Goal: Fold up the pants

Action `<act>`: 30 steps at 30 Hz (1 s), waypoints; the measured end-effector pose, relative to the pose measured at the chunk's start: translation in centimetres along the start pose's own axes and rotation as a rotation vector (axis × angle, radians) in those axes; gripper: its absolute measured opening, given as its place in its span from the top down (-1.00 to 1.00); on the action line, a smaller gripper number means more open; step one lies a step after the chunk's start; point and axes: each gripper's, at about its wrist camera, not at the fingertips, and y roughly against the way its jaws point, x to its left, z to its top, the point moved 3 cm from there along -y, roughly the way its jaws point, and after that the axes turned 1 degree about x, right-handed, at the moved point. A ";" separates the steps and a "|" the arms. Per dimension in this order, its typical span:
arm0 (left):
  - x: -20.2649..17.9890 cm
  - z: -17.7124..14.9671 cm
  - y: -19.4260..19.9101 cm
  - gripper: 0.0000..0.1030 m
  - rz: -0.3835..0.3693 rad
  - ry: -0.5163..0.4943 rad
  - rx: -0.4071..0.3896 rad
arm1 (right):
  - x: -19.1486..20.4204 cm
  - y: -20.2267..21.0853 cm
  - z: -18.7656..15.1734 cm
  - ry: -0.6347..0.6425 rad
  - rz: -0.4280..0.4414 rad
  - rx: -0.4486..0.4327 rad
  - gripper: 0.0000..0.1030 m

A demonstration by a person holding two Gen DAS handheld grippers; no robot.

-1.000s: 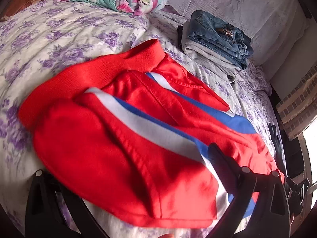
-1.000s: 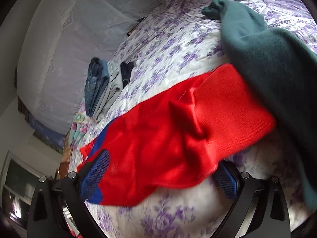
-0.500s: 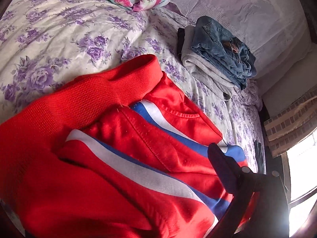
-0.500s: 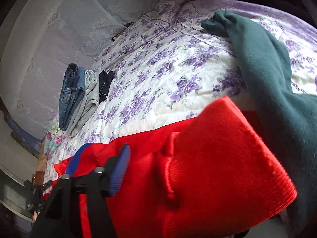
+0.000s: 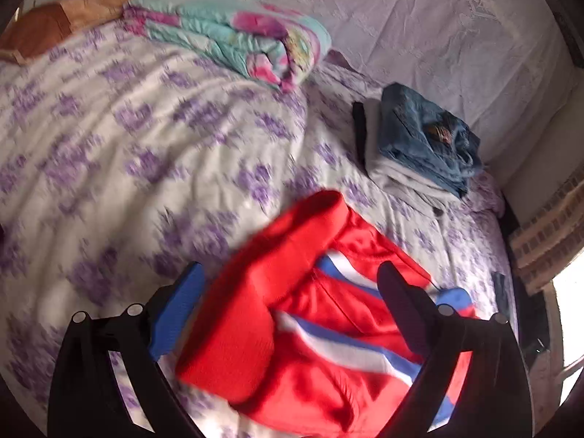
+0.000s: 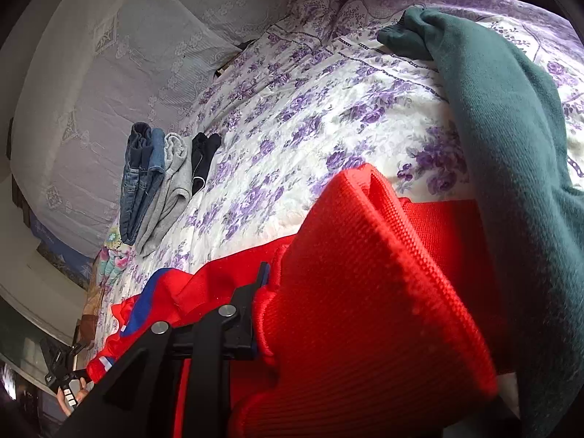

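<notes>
Right hand-held gripper (image 6: 266, 314): only its left finger (image 6: 252, 303) shows, pressed against the ribbed red waistband; the other finger is hidden behind the cloth, so whether it is clamped cannot be told.
Pants (image 6: 365, 310): red, bunched right up against the right camera, the waistband standing in a raised fold; a blue and white stripe shows on the part lying lower left.
Left hand-held gripper (image 5: 288, 306): its fingers stand wide apart, blue pad (image 5: 177, 310) on the left, dark finger on the right, with nothing between them but air above the cloth.
Pants from the left view (image 5: 310, 310): they lie on the bed between and beyond the spread fingers, waistband folded over toward the left, striped side to the right; the view is blurred.
Bed (image 5: 146, 153): white cover with purple flowers, carrying everything.
Green garment (image 6: 511, 127): draped just beside the pants on the right.
Folded pile (image 5: 419, 146): jeans on grey cloth, well beyond the pants near the wall.
Quilt (image 5: 237, 43): rolled, floral, at the far edge.
</notes>
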 end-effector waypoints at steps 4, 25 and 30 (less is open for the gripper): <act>-2.7 2.7 -3.5 -0.82 0.005 -0.176 0.072 | -0.1 -0.1 0.0 -0.005 0.008 0.003 0.47; -3.6 6.1 -5.9 0.92 -0.071 -0.242 -0.037 | 3.7 -0.9 2.0 0.128 -0.017 0.000 0.58; -1.0 8.2 -4.3 0.91 -0.017 -0.172 -0.087 | 8.8 -2.8 4.9 0.196 0.061 -0.021 0.62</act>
